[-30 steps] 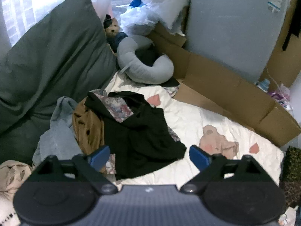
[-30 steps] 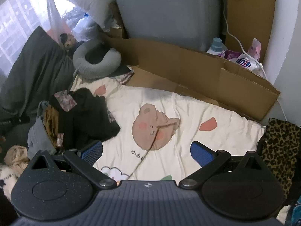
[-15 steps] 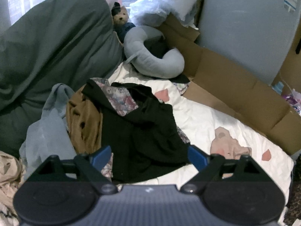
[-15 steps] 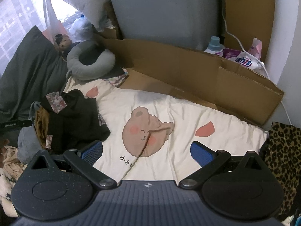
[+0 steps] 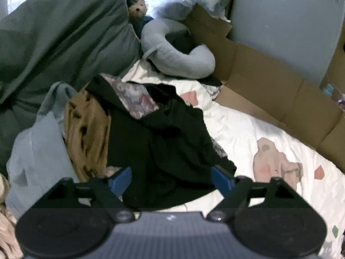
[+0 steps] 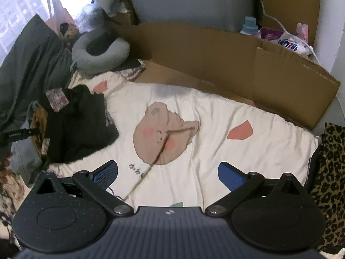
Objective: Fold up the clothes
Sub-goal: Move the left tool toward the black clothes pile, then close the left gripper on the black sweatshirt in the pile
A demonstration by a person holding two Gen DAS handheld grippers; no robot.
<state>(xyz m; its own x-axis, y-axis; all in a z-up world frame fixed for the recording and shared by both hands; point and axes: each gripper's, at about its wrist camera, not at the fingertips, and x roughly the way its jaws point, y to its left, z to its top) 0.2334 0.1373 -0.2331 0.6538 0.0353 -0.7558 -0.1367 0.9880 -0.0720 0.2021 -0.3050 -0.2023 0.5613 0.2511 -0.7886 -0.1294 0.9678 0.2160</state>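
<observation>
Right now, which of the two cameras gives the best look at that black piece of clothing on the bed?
The left wrist view. There the black garment fills the middle, close up, between the open left claw. The right wrist view shows the black garment smaller, off at the left edge, with its left side cut off by a dark strap.

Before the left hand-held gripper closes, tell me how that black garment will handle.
The black garment lies crumpled in soft folds, so it will probably drape limply. It overlaps the brown patterned garment, so lifting may drag that along. A single pinch likely leaves most of it hanging.
</observation>
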